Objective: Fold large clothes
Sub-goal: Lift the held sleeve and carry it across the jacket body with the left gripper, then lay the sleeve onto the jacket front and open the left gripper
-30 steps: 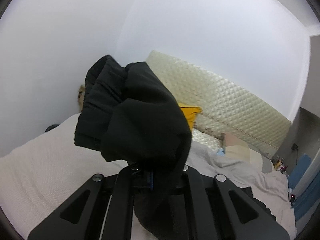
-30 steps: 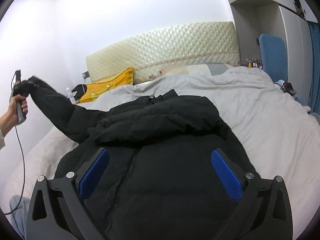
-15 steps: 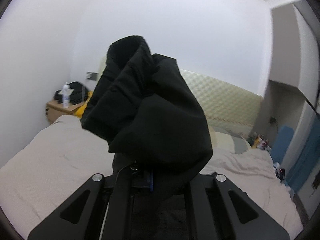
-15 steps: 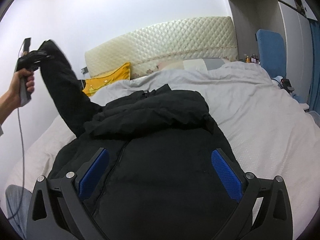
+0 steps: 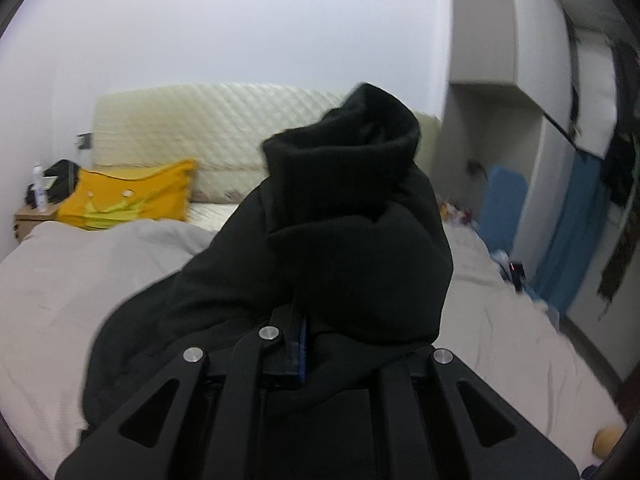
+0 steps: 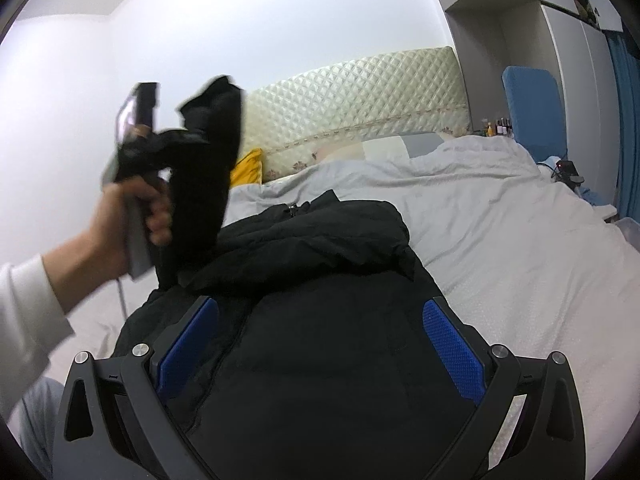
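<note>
Clamped tight on the black jacket's sleeve (image 5: 352, 216): left gripper (image 5: 298, 344), pads nearly meeting, cuff bunched and standing above the jaws. Same gripper (image 6: 188, 136) seen from the right wrist, held up in a hand (image 6: 132, 224) with a white sleeve (image 6: 28, 304), sleeve fabric (image 6: 208, 168) hanging from it down to the jacket. Spread wide and holding nothing: right gripper (image 6: 316, 328), blue pads (image 6: 452, 344) apart above the jacket's front.

Black puffer jacket (image 6: 320, 320) lying on the bed (image 6: 500, 248), front up, zip down the middle, other sleeve folded across the chest. Beneath the jacket, pale grey bedding, rumpled. Beyond the jacket, a yellow pillow (image 5: 132, 196) against a cream quilted headboard (image 6: 360, 100). Left of the headboard, a small wooden nightstand (image 5: 32, 216) with a bottle (image 5: 39, 188). Right of the headboard, a tall white wardrobe (image 6: 568, 60) and a blue chair back (image 6: 532, 108). White walls behind.
</note>
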